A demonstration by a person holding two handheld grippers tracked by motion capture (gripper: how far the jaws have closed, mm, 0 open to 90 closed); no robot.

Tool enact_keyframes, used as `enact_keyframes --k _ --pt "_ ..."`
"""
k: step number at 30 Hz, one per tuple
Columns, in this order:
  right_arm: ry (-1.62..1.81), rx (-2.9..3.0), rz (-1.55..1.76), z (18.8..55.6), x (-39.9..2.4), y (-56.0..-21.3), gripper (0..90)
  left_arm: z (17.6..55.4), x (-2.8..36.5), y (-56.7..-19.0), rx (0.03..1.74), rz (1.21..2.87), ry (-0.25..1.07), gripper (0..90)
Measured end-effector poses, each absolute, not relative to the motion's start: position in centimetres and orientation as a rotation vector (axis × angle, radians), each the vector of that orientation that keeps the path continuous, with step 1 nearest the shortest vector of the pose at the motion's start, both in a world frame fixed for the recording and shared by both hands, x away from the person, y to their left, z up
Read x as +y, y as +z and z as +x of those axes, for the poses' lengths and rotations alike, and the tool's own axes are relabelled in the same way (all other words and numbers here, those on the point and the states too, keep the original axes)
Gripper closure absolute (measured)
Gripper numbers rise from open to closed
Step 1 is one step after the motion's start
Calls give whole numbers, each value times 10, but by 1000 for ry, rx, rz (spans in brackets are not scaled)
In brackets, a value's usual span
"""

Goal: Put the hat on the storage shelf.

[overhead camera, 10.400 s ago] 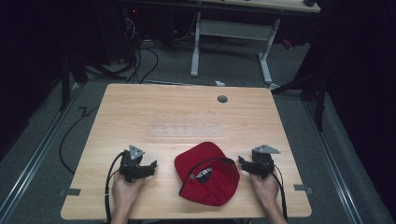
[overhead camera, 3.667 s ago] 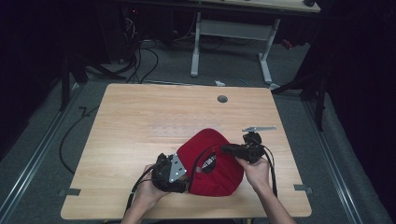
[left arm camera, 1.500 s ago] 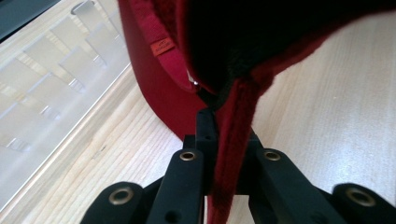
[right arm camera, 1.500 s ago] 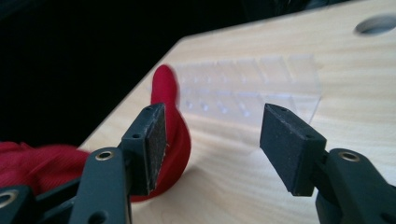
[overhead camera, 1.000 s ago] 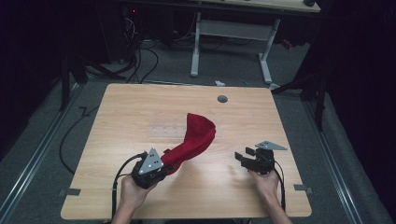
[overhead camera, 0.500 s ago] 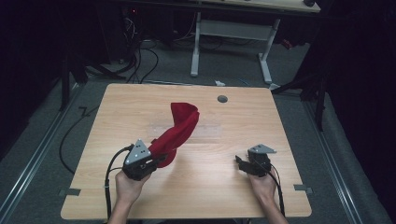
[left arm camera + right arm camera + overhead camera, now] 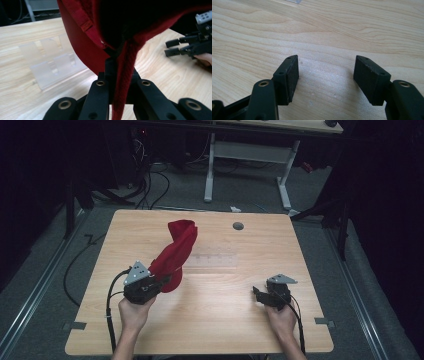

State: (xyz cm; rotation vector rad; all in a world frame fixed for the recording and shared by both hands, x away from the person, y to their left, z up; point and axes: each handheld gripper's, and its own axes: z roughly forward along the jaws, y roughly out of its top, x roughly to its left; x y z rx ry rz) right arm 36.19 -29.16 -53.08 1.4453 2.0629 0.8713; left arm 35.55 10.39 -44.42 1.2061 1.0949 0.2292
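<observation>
A red cap stands lifted off the wooden table, its crown up toward the far side. My left gripper is shut on the cap's lower edge at the table's left front. In the left gripper view the red fabric runs down between the closed jaws and the cap's dark inside hangs above. My right gripper rests low at the right front, apart from the cap, its jaws open. The right gripper view shows bare wood between the spread pads.
A clear plastic strip lies flat on the table just right of the cap, seen also as a clear plastic strip behind it. A round grommet hole sits near the far edge. Another desk frame stands beyond.
My left gripper has pulled the cap leftward and lifted it more upright. The right gripper, earlier on the cap, has let go and drawn back to the right front.
</observation>
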Motion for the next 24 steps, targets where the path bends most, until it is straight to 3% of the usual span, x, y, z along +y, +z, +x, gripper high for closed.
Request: enact_keyframes --k 24 --pt "871 2061 1450 362 -291 -531 370 398 130 -413 1130 1044 309 855"
